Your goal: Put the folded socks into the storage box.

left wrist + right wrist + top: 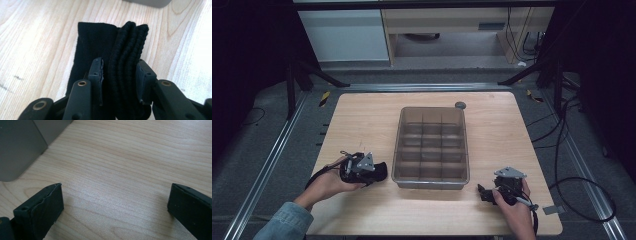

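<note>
From the high view, the left gripper (379, 171) is seen low on the table (362, 115), just left of the divided bin (432, 145), with a black sock (381, 170) at its tip; every compartment looks bare, so nothing is judged stowed yet. The right gripper (482, 192) is held near the bin's right front corner.

In the left gripper view, the sock's (127, 65) folded ribbed part is pinched between the jaws, the flat part lying on the table: grasp made, lift and placing left.

In the right gripper view, jaws are spread wide over bare wood, nothing held
</note>
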